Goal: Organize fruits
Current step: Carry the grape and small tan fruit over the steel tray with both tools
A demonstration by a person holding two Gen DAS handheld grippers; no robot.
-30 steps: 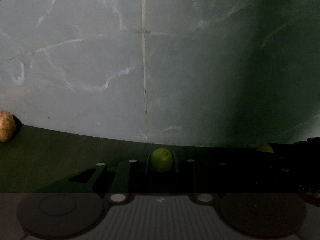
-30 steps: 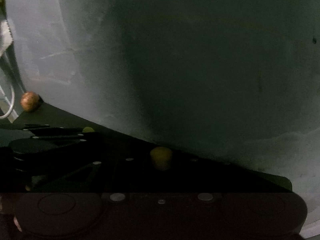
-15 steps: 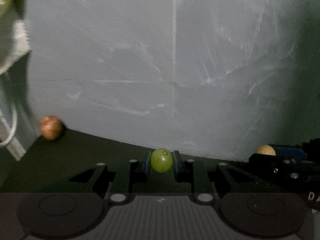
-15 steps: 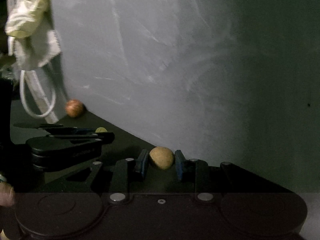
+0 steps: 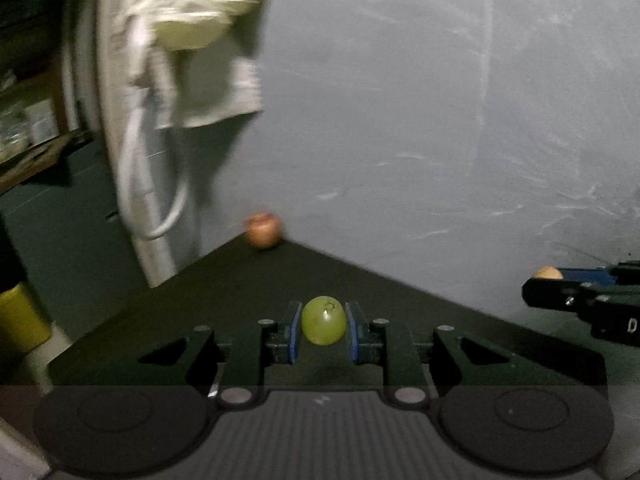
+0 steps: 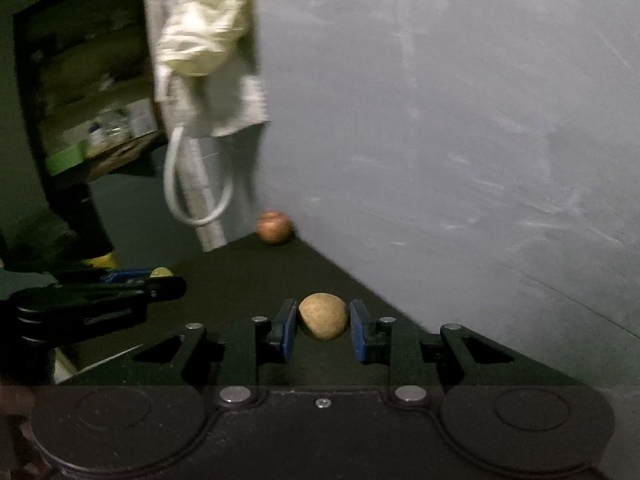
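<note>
I am looking along both sets of fingers at a dark tabletop [image 5: 224, 292] that is narrowing to a far corner against a pale grey wall [image 5: 440, 120] streaked with faint scratch marks. The room is dim. Beyond the far-left edge of the tabletop a white pipe [image 6: 200, 200] is running down the wall with a looped white hose, and a crumpled cream cloth [image 6: 208, 44] is hanging over it. Farther left in the right wrist view, a dark opening is showing blurred shelves [image 6: 100, 120] with small containers.

The left gripper [image 5: 323, 326] is pinching a green grape-like fruit [image 5: 323, 320] — its blue pads [image 5: 295, 332] are pressing on either side of it, near the tips, and the fruit is sitting clear above the tabletop. The right gripper [image 6: 323, 326] is squeezing a tan, rough-skinned round fruit [image 6: 323, 316] in the same way, held between its blue pads [image 6: 358, 334] just at the tips.

Well ahead of both sets of fingers, a reddish-brown apple-like fruit [image 6: 274, 227] is lying in the far corner of the tabletop, touching or nearly touching the wall. From the left wrist view I am seeing the right gripper off to the right side with the tan fruit peeking at its tip; from the right wrist view the left gripper is showing at the left, with a sliver of green fruit between its pads.
</note>
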